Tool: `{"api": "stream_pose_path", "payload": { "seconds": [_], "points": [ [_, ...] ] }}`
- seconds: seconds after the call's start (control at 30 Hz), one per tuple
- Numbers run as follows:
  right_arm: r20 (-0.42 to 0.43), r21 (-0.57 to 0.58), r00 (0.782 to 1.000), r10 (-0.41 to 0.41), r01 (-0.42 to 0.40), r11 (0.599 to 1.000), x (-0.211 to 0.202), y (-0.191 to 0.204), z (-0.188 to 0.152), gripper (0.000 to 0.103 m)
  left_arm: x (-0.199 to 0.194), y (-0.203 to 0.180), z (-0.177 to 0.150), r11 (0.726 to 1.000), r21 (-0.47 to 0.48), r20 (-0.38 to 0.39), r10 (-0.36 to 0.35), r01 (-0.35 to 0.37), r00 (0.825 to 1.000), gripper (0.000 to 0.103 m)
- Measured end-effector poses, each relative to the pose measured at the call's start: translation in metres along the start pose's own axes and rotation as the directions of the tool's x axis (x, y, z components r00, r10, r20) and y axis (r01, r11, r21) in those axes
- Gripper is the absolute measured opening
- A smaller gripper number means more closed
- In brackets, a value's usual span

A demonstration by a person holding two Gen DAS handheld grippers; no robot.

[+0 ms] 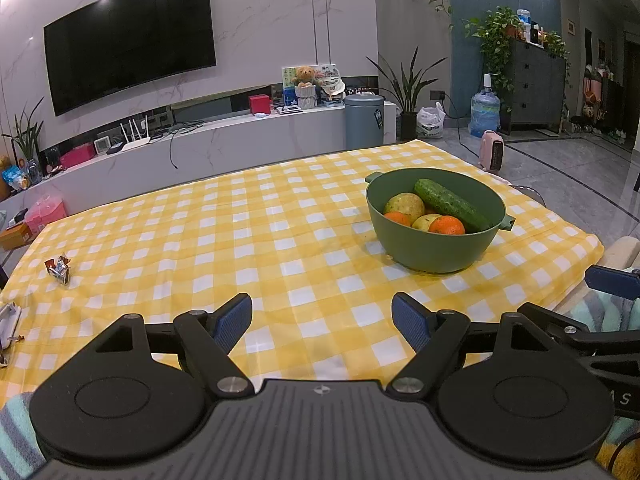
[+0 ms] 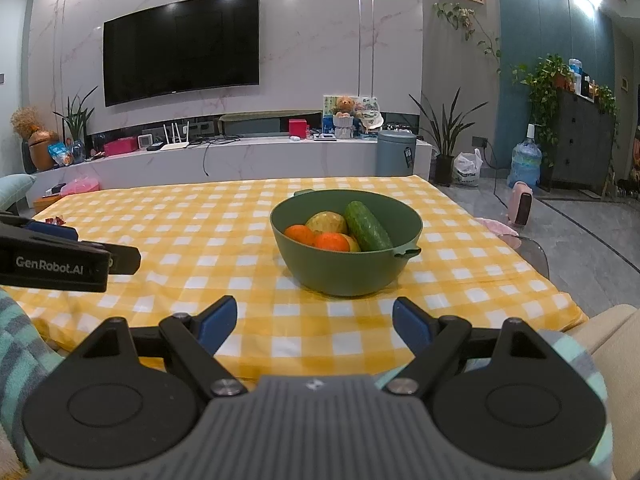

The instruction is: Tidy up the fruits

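A green bowl (image 1: 434, 254) stands on the yellow checked tablecloth (image 1: 240, 240). It holds a cucumber (image 1: 450, 204), two oranges (image 1: 447, 225) and two yellow-green fruits (image 1: 405, 206). My left gripper (image 1: 322, 322) is open and empty, low over the near edge of the table, left of the bowl. In the right wrist view the bowl (image 2: 346, 264) with the cucumber (image 2: 366, 226) and oranges (image 2: 331, 241) is straight ahead. My right gripper (image 2: 314, 322) is open and empty, just short of the bowl. The left gripper's body (image 2: 60, 256) shows at the left.
A crumpled foil wrapper (image 1: 59, 269) lies at the table's left. A white object (image 1: 8, 322) sits at the near left edge. A striped cloth (image 2: 20, 344) lies below the grippers. A clear chair back (image 2: 528, 248) stands right of the table. A TV wall and cabinet lie beyond.
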State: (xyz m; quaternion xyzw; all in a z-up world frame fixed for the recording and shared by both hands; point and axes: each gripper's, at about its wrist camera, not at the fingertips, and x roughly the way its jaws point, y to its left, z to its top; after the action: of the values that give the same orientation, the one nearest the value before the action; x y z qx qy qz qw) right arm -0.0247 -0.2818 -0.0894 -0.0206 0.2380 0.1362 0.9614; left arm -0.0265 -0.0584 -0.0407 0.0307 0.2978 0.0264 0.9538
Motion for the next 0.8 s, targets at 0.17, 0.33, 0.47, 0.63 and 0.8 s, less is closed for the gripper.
{"api": "stream_pose_path", "payload": {
  "seconds": [0.17, 0.33, 0.47, 0.63, 0.8],
  "points": [
    [-0.004, 0.002, 1.0, -0.002, 0.002, 1.0, 0.0006, -0.0001, -0.0005, 0.082, -0.0001, 0.0002, 0.0001, 1.0, -0.001, 0.0, 0.0, 0.0, 1.0, 0.093],
    [-0.006, 0.001, 1.0, -0.002, 0.002, 1.0, 0.0009, 0.0, -0.001, 0.082, -0.0002, 0.0004, 0.0002, 1.0, 0.0, -0.001, -0.001, 0.001, 1.0, 0.093],
    [-0.008, 0.003, 1.0, -0.003, 0.003, 1.0, 0.0015, 0.0, -0.0014, 0.082, -0.0003, 0.0004, 0.0004, 1.0, 0.0, 0.0, 0.0, 0.0, 1.0, 0.093],
    [-0.008, 0.003, 1.0, -0.002, 0.002, 1.0, 0.0014, -0.0003, -0.0014, 0.082, -0.0014, 0.0011, -0.0009, 1.0, -0.002, -0.001, -0.005, 0.005, 1.0, 0.093],
    [-0.009, 0.003, 1.0, -0.002, 0.003, 1.0, 0.0014, -0.0004, -0.0013, 0.082, -0.0031, 0.0013, -0.0019, 1.0, -0.015, -0.001, 0.006, -0.006, 1.0, 0.093]
  ]
}}
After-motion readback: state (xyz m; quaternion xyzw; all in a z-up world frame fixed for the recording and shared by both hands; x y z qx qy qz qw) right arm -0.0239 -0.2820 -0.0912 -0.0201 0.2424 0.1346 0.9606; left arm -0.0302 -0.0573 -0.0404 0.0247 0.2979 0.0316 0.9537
